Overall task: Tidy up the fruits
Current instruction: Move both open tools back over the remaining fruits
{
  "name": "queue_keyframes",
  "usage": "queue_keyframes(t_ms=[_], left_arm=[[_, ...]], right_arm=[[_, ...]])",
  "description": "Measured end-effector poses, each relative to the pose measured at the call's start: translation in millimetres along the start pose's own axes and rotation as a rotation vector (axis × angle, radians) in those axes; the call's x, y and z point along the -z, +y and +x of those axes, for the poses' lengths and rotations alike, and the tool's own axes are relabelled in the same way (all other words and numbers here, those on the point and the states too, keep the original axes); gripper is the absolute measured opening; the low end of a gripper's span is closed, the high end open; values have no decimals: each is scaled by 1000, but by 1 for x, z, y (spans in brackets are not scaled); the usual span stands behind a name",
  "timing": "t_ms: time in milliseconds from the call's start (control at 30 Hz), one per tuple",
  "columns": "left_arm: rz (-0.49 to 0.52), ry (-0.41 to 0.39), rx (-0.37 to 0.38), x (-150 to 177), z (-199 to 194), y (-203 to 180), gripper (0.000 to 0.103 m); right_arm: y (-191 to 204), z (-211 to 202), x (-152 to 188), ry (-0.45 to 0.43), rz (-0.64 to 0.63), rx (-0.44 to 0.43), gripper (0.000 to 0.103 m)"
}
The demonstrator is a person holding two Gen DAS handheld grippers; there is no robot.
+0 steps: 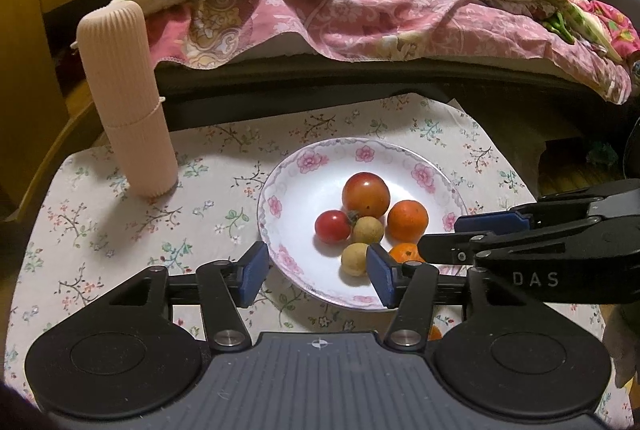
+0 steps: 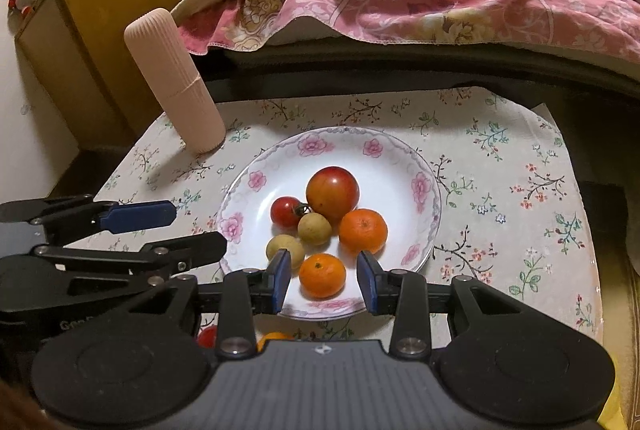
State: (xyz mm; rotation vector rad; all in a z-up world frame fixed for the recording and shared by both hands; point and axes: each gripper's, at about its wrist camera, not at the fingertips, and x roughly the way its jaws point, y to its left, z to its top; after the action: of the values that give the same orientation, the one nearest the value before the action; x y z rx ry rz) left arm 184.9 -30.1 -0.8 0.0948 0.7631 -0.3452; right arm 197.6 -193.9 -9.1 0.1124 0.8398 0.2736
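A flower-rimmed white plate [image 1: 276, 206] [image 2: 420, 186] holds a large tomato [image 1: 366, 194] [image 2: 333, 194], a small red tomato [image 1: 333, 227] [image 2: 286, 211], two tan round fruits [image 1: 354, 259] [image 2: 315, 229], an orange [image 1: 408, 221] [image 2: 363, 231] and a smaller orange [image 1: 404, 253] [image 2: 322, 275]. My right gripper [image 2: 324, 280] [image 1: 456, 236] is open, its fingers either side of the smaller orange with gaps showing. My left gripper [image 1: 316, 274] [image 2: 192, 230] is open over the plate's near-left rim, holding nothing. Under the right gripper, a red fruit [image 2: 208, 336] and an orange one [image 2: 274, 336] lie on the cloth.
A floral tablecloth [image 1: 160, 222] [image 2: 500, 190] covers the small table. A tall pink ribbed container [image 1: 128, 102] [image 2: 176, 82] stands at the back left. Behind the table is a bed with pink blankets [image 1: 360, 10]; a wooden cabinet [image 2: 100, 30] stands at the left.
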Motion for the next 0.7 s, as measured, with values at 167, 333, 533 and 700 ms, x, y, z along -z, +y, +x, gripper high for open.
queue_keyframes(t_ms=[167,333,533,700], left_arm=[[6,10,-6,7,-7,2,63],[16,20,-5,19,-19,1,64],[17,39,-16,37,-33,0,65],[-6,59,-9,54,-43,-2,65]], right_arm=[[7,-4,8,12,-4,-5,38],[14,-10,24,35,38,-19,38],[26,-18,48,53,80,-35,38],[32,-25,70,68,143,-32,38]])
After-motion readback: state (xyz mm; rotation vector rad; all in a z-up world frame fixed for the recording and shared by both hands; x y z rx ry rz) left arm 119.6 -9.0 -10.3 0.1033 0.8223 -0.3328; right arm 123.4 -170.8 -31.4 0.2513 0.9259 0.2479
